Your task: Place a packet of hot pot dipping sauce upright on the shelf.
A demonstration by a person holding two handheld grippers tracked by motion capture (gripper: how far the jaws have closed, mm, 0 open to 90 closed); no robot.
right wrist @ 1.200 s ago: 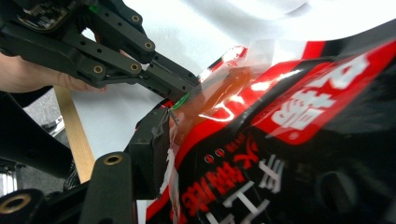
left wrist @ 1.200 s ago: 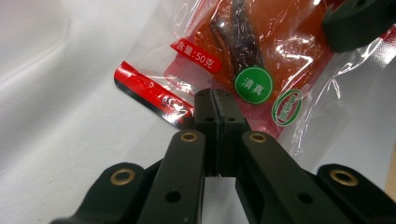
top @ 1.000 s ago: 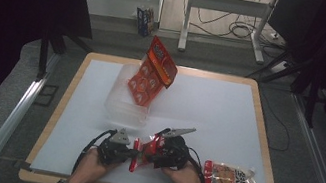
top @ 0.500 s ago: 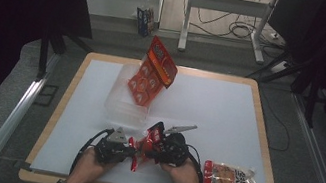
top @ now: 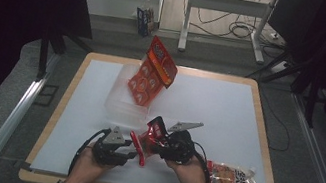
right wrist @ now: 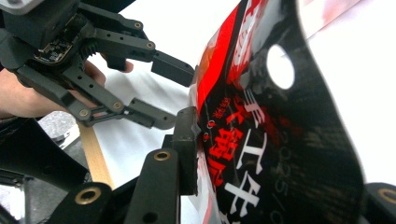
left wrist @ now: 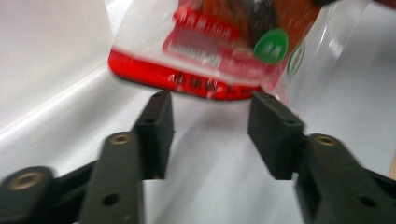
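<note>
High view: looks down from above the near side of the table [top: 229, 108].
Left gripper view: very close, faces the red packet [left wrist: 219, 51].
Right gripper view: very close, beside the same packet [right wrist: 261, 140].
Shared: the packet.

Three snack packets — one red [top: 149, 137], one orange [top: 153, 72], one clear-fronted [top: 232, 179] — one clear plastic container [top: 121, 99], two tongs.

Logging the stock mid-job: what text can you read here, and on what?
Red and black snack packet: white East Asian characters I cannot make out; faint "2025/0" beside them.
Its green badge: blurred.
Orange packets and flat packet in the high view: too small.
</note>
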